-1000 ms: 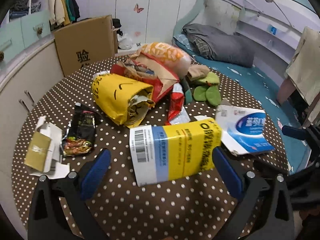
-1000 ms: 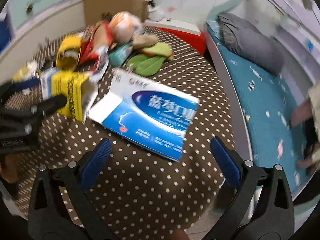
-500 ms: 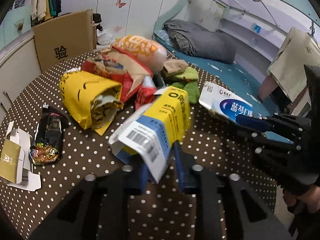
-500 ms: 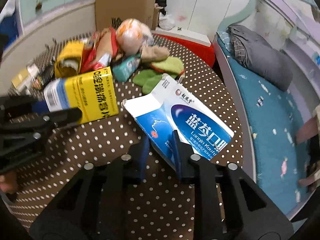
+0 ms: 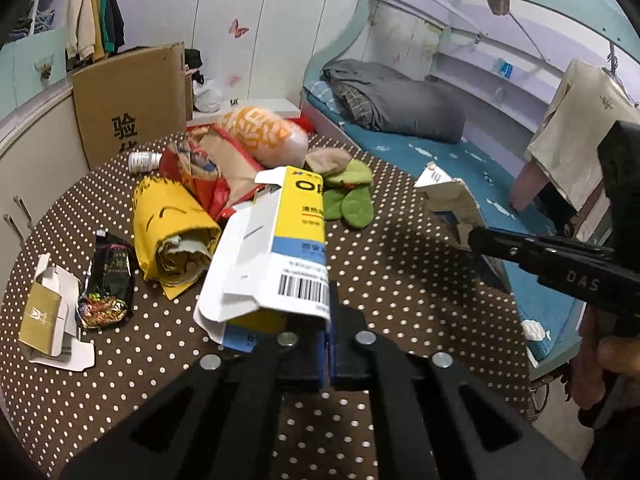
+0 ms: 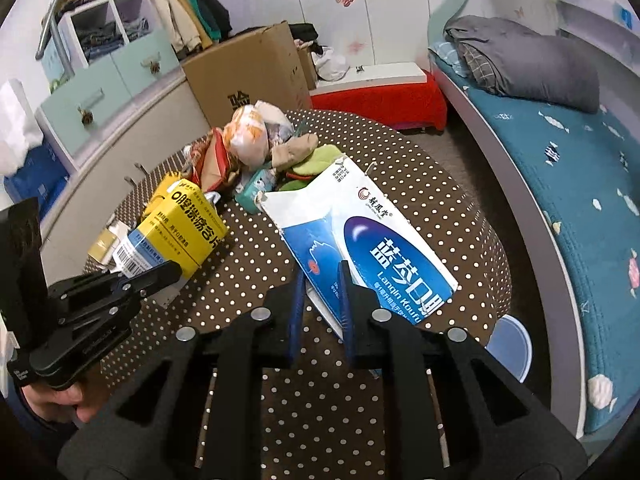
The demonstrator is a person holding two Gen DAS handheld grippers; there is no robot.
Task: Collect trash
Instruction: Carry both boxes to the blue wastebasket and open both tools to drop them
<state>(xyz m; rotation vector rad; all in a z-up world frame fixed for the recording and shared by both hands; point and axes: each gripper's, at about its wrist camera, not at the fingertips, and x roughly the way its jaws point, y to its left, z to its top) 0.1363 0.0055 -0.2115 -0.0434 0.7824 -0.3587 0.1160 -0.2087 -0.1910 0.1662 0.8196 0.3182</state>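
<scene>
Left gripper (image 5: 326, 344): fingers pressed together on the near edge of the yellow box (image 5: 288, 248); blue pads showed almost no gap.
Yellow box: flattened carton, yellow and blue with a barcode; it stood up and away from the left fingers, tilted, its open white flap hanging to the left. Lower end sat between the pads, the rest clear above the table (image 5: 400, 280).
Right gripper (image 6: 322, 300): jaws closing, pads clamped on the near corner of the blue box (image 6: 360, 240), with only a narrow gap between them.
Blue box: flat blue-and-white carton with a dark oval and white lettering; it extended forward and to the right from the right fingers, near corner between the pads, far end raised over the table's middle.
Cross view: from the left camera the right gripper (image 5: 466, 240) reached in from the right with the blue box (image 5: 452, 200) held edge-on at its tip. From the right camera the left gripper (image 6: 176, 270) came in from the left, holding the yellow box (image 6: 184, 228).
Table: round, brown cloth with white dots.
Other trash: yellow bag (image 5: 172, 228), black wrapper (image 5: 106, 280) and a torn gold-and-white carton (image 5: 48, 312) lay to the left of the yellow box; red bag (image 5: 208, 176), orange-printed bag (image 5: 268, 136) and green cloth (image 5: 352, 196) were piled behind it.
Hands: a person's hand (image 5: 612, 364) gripped the right tool's handle; whether its trigger was squeezed, I could not tell.
</scene>
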